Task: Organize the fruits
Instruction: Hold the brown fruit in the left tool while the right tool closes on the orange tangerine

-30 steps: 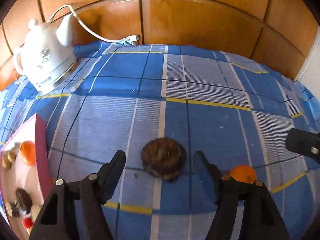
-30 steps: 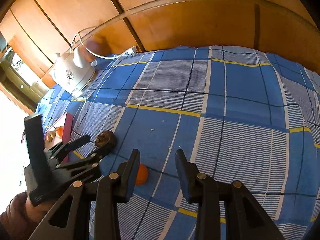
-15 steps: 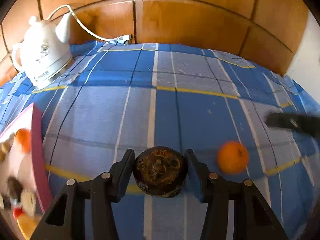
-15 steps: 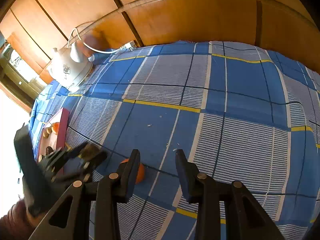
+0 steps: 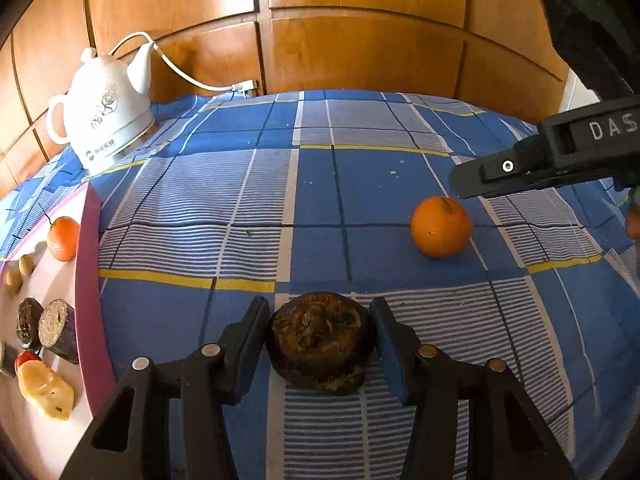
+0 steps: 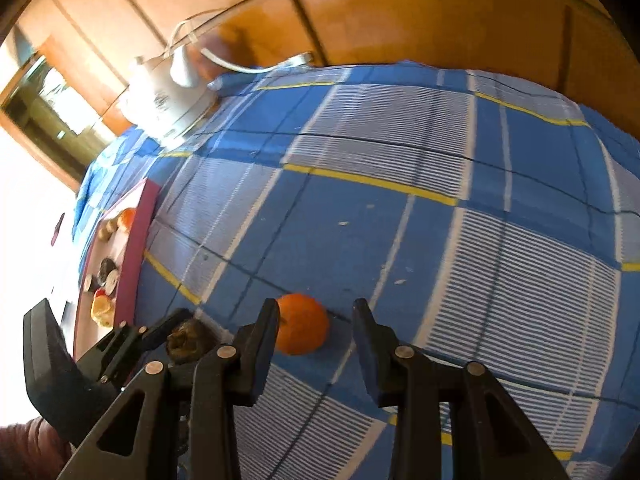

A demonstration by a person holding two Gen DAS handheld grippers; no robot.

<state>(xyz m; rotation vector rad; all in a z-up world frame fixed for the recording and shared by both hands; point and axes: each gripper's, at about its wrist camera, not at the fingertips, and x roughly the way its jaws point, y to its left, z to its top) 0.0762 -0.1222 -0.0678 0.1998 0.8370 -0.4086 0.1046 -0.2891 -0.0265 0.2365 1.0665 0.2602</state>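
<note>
1. Left hand-held gripper (image 5: 320,344): both fingers pressed against a dark brown fruit (image 5: 320,350), gripping it over the checked cloth (image 5: 360,184) on the bench.
2. Right hand-held gripper (image 6: 316,344): jaws opening around the orange (image 6: 302,329), which lies on the cloth and is not gripped.
3. Pink tray (image 5: 90,280) at the left: already holds an orange, nuts, dark pieces and a pale fruit.
4. Judged remaining: both loose fruits have yet to reach the tray.
5. White kettle (image 5: 106,116): stands at the back, uninvolved.
</note>
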